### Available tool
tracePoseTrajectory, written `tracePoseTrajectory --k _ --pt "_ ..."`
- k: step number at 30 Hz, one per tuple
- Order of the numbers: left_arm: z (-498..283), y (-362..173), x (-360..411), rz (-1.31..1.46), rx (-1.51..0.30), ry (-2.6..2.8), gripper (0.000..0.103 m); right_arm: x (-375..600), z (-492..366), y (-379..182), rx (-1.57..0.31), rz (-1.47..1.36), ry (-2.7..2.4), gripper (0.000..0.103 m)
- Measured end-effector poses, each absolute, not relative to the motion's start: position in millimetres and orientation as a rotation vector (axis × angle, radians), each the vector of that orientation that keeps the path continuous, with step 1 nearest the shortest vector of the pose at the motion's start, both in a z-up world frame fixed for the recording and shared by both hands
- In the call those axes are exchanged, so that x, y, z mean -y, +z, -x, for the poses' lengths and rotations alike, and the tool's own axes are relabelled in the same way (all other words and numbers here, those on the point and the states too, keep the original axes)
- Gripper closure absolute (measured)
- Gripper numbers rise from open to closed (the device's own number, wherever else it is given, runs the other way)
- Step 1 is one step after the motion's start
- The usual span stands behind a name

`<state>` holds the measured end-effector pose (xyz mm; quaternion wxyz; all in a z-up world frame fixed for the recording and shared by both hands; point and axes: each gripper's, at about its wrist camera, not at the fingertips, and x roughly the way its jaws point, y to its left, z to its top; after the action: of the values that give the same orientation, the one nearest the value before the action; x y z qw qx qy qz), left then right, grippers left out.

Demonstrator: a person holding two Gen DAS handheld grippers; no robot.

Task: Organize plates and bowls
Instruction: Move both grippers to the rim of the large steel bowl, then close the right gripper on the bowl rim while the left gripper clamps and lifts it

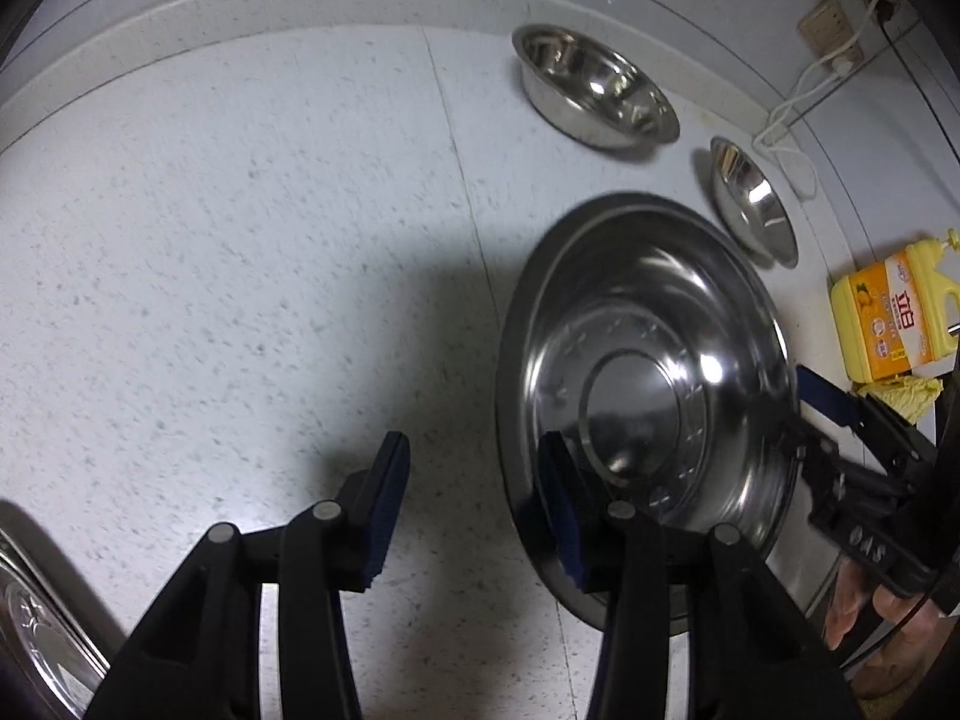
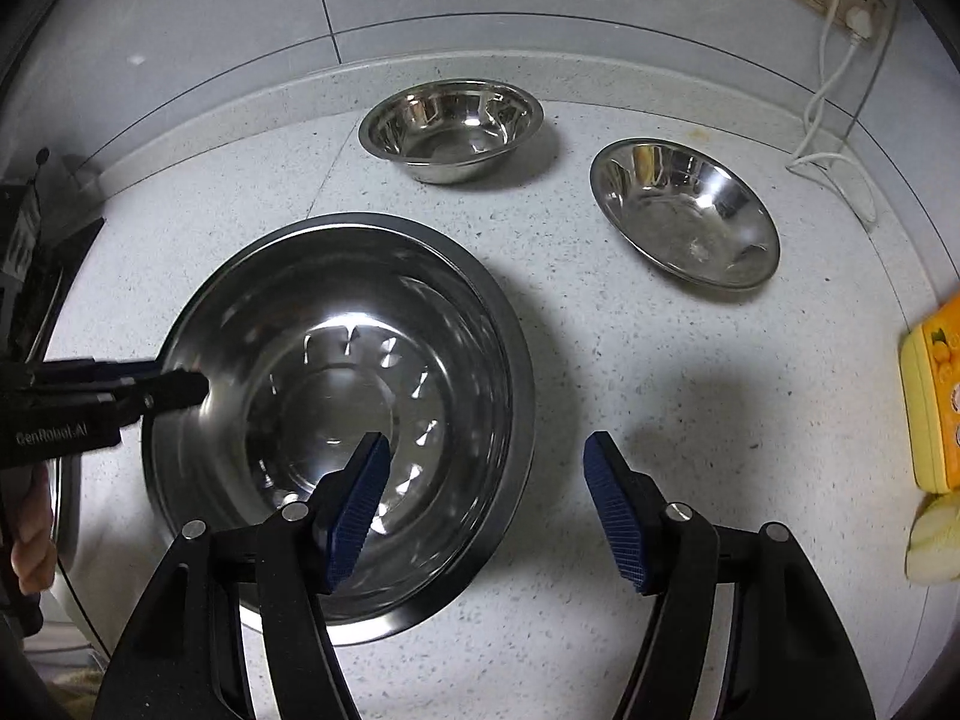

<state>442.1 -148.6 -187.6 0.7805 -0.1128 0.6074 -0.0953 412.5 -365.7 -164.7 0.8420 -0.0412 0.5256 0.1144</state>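
The large steel basin [image 2: 336,420] is sitting mid-tabletop [image 2: 600,360], both grippers' jaws gaping empty astride its rim. Only the left view is showing another plate [image 1: 36,630], lower left.

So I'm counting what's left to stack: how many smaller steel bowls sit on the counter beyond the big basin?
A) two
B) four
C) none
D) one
A: behind the big basin stand a deep bowl and a shallower bowl, apart from each other.

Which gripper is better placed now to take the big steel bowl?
Roughly equal, arguably the right gripper: its open fingers straddle the big bowl's near rim. The left gripper straddles the opposite rim.
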Motion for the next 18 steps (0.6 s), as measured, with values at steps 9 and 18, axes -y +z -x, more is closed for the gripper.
tracePoseTrajectory --k 9,18 --pt "-441 -186 162 0.247 -1.314 -0.235 0.090 373 -423 -170 -1.143 0.015 0.272 0.090" --pt "-417 -156 149 0.253 -1.258 -0.238 0.090 365 -410 -143 -1.121 0.002 0.271 0.090"
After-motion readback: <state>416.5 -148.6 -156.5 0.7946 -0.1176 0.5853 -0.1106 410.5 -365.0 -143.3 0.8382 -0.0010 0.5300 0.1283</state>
